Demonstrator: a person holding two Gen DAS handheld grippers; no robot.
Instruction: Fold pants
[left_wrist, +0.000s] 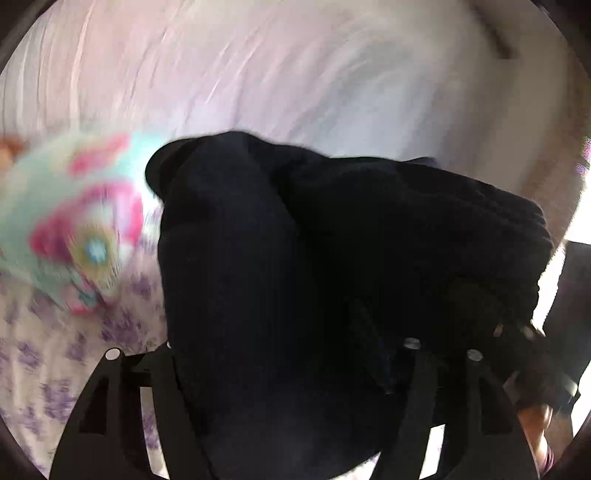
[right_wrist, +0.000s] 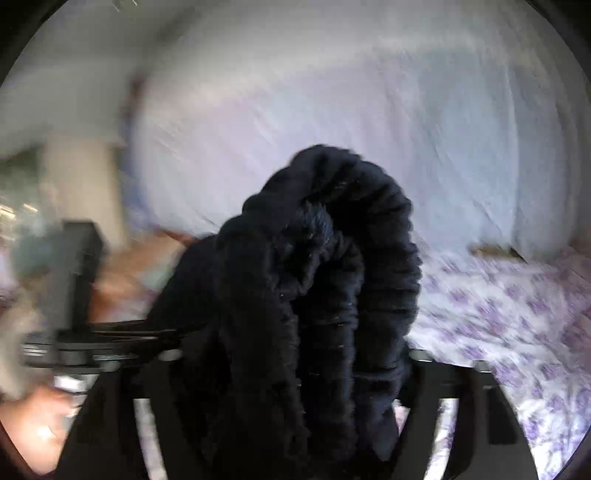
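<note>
a pair of dark navy pants (left_wrist: 295, 258) hangs bunched above a bed with a purple-flowered sheet (right_wrist: 517, 325), carried by both tools. the left gripper (left_wrist: 280, 354) is clamped on a thick fold of cloth; the right gripper (right_wrist: 295, 354) pinches the ribbed waistband (right_wrist: 373, 229). a bright patterned cloth (left_wrist: 74, 229) lies blurred at the left. the work looks early: the pants seem to be in the lifting stage, and the next move calls for spreading them flat on the bed.
</note>
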